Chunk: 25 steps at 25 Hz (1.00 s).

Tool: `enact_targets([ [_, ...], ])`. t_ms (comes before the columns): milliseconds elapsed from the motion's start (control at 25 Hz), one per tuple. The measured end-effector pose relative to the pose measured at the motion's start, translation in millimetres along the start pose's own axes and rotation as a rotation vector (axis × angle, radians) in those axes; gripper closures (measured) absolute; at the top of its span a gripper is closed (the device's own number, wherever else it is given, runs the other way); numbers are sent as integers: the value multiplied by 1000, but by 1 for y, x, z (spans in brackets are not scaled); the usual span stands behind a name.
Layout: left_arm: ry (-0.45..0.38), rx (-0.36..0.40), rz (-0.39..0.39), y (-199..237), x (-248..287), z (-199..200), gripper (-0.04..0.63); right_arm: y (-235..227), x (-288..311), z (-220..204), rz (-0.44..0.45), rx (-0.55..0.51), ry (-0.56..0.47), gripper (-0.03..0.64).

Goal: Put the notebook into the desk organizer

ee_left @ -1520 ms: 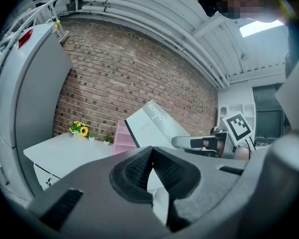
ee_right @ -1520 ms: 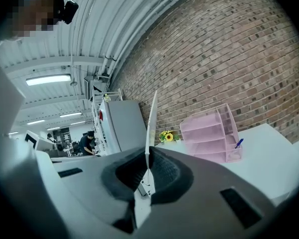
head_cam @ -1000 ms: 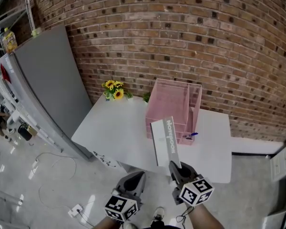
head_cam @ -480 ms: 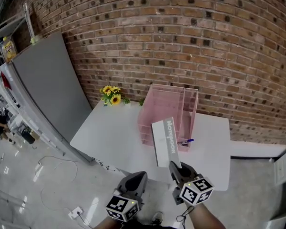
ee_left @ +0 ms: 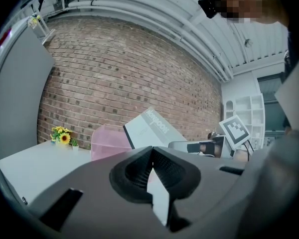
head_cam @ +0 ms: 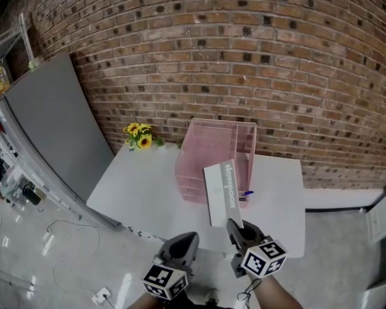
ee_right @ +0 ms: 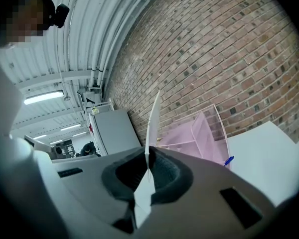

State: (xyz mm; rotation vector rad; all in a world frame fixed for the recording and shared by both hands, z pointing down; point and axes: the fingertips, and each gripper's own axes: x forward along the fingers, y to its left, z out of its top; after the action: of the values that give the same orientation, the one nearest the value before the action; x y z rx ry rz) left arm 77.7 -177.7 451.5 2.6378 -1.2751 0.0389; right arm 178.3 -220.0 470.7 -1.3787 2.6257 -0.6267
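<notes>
A grey-white notebook (head_cam: 221, 192) stands tilted upward, and my right gripper (head_cam: 233, 224) is shut on its lower end. In the right gripper view the notebook (ee_right: 152, 116) shows edge-on, rising from the closed pads of that gripper (ee_right: 148, 158). The pink mesh desk organizer (head_cam: 209, 150) stands on the white table (head_cam: 141, 192) by the brick wall, beyond and below the notebook. My left gripper (head_cam: 192, 236) hangs beside the right one, shut with nothing in it. The left gripper view has its closed jaws (ee_left: 152, 151) below the notebook (ee_left: 152, 128) and the organizer (ee_left: 107, 141).
A blue pen (head_cam: 246, 194) lies at the organizer's front right. A small pot of yellow flowers (head_cam: 136, 136) stands at the table's back left corner. A large grey panel (head_cam: 48, 121) leans at the left. Cables lie on the floor (head_cam: 58, 250).
The table and organizer have slid left and lower in the head view. The notebook stays in the right gripper at the same tilt. The left gripper keeps its place.
</notes>
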Motion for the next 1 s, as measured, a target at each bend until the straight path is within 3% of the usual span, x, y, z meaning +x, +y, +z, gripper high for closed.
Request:
enact_targets([
  [320, 5, -16, -57, 30, 15, 2, 591, -5, 32, 4, -52, 34, -9, 604],
  [1000, 35, -31, -156, 139, 46, 17, 591, -18, 143, 12, -164, 224, -82, 604],
])
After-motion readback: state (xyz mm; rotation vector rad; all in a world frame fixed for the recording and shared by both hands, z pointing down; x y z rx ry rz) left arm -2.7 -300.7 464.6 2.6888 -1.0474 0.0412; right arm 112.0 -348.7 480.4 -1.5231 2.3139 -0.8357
